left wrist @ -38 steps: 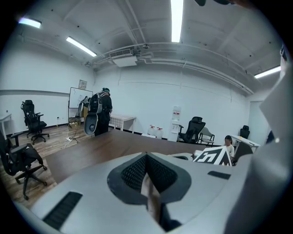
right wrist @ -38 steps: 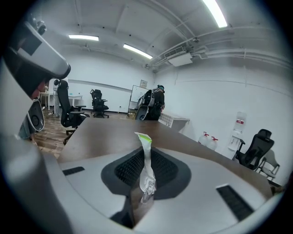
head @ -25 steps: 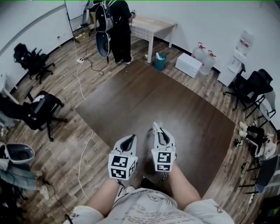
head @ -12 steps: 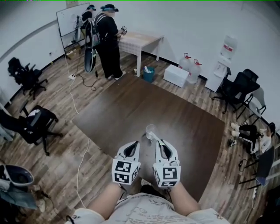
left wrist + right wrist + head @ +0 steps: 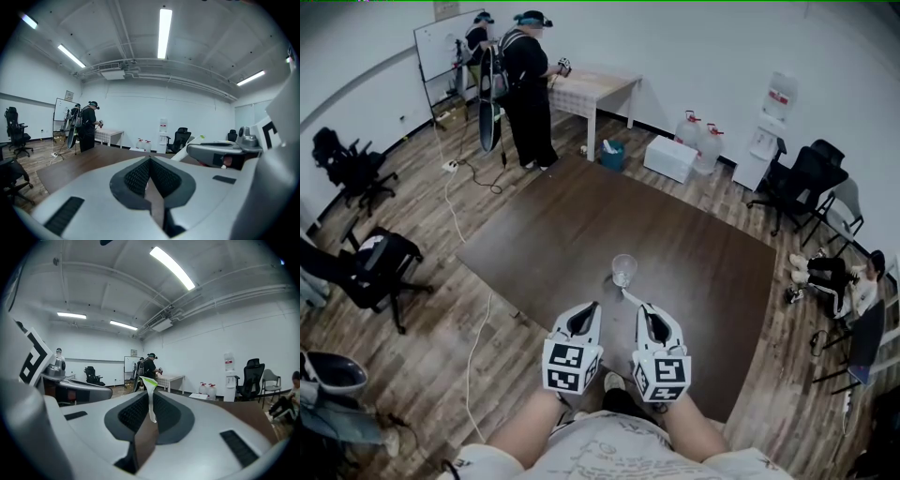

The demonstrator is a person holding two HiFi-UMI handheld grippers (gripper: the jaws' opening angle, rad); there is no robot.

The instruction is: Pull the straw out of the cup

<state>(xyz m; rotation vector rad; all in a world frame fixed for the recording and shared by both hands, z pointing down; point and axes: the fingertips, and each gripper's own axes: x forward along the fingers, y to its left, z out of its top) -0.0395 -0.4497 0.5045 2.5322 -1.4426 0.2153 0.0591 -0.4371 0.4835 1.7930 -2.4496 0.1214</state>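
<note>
The cup (image 5: 624,270) stands on the table (image 5: 562,234), just beyond the right gripper (image 5: 641,307).

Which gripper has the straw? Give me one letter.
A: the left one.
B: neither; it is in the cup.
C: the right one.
C: the straw stands pinched between the pads of the right gripper, whose jaws have just been closing on it; the left gripper is shut on nothing.
</note>
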